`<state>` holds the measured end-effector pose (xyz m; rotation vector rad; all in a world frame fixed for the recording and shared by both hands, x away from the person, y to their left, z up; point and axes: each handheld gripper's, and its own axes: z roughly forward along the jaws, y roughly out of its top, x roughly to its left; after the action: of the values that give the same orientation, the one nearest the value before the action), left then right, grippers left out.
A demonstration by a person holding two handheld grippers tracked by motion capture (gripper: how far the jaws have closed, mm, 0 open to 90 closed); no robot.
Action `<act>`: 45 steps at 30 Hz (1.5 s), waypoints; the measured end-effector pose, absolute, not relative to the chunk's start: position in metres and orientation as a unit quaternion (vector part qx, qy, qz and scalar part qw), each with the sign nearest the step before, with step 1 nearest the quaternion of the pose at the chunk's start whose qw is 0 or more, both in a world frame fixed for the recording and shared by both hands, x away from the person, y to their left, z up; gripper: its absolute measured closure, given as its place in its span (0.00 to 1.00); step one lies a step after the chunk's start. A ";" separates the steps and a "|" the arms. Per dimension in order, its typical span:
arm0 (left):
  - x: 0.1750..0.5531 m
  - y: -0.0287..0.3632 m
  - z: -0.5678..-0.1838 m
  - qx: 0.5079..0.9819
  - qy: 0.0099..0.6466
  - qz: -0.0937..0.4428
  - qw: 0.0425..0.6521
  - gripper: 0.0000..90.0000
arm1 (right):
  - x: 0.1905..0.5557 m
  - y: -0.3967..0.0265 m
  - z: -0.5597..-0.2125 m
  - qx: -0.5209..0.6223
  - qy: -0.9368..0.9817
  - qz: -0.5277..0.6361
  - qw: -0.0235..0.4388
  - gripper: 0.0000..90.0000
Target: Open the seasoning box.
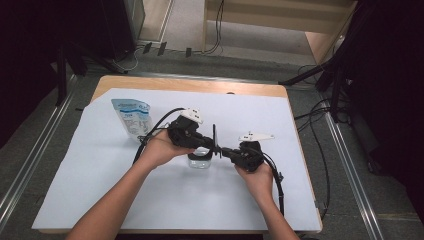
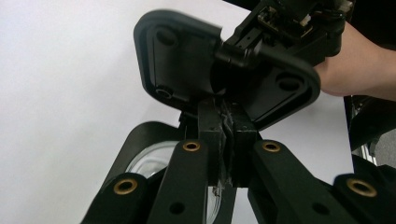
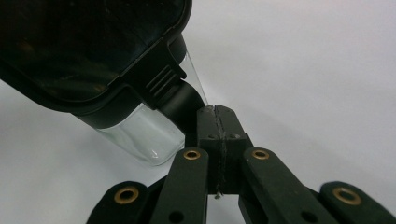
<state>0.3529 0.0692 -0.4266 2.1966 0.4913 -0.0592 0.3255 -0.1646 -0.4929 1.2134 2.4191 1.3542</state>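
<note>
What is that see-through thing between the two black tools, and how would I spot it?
Start at the pale blue sheet covering the wooden table. Near its middle, between the person's two hands, stands a small clear jar with a black flip lid raised on edge above it. The other item nearby, a blue-and-white pouch, is flat and printed.

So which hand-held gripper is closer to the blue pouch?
Left. The left hand-held gripper is just right of the blue pouch; the right hand-held gripper sits farther right.
</note>
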 end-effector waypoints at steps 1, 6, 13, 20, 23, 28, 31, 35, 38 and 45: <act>0.353 0.068 -0.426 0.881 0.196 -0.024 0.430 0.98 | 0.325 -0.164 -0.493 0.401 0.798 0.447 0.059 1.00; 0.355 0.061 -0.427 0.881 0.195 -0.026 0.429 0.98 | 0.325 -0.164 -0.493 0.401 0.798 0.447 0.060 1.00; 0.355 0.056 -0.429 0.881 0.196 -0.031 0.430 0.98 | 0.325 -0.164 -0.493 0.401 0.798 0.446 0.063 1.00; 0.357 0.055 -0.430 0.880 0.198 -0.035 0.430 0.97 | 0.325 -0.163 -0.493 0.402 0.798 0.445 0.065 1.00; 0.357 0.054 -0.430 0.881 0.198 -0.034 0.429 0.97 | 0.326 -0.163 -0.493 0.404 0.797 0.444 0.065 1.00; 0.358 0.057 -0.430 0.880 0.203 -0.037 0.428 0.96 | 0.326 -0.163 -0.493 0.401 0.797 0.447 0.063 1.00; 0.358 0.059 -0.429 0.880 0.208 -0.039 0.425 0.92 | 0.326 -0.164 -0.494 0.396 0.800 0.448 0.061 1.00; 0.358 0.067 -0.426 0.877 0.216 -0.038 0.428 0.84 | 0.327 -0.168 -0.492 0.397 0.798 0.448 0.064 0.95; 0.358 0.077 -0.425 0.871 0.220 -0.043 0.438 0.75 | 0.328 -0.174 -0.491 0.404 0.794 0.451 0.063 0.88; 0.355 0.094 -0.424 0.860 0.237 -0.032 0.451 0.54 | 0.328 -0.182 -0.492 0.399 0.799 0.446 0.066 0.69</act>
<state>0.3545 0.0939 -0.4245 2.1254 0.5846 -0.0779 0.3281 -0.1824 -0.4918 1.2026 2.4098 1.3441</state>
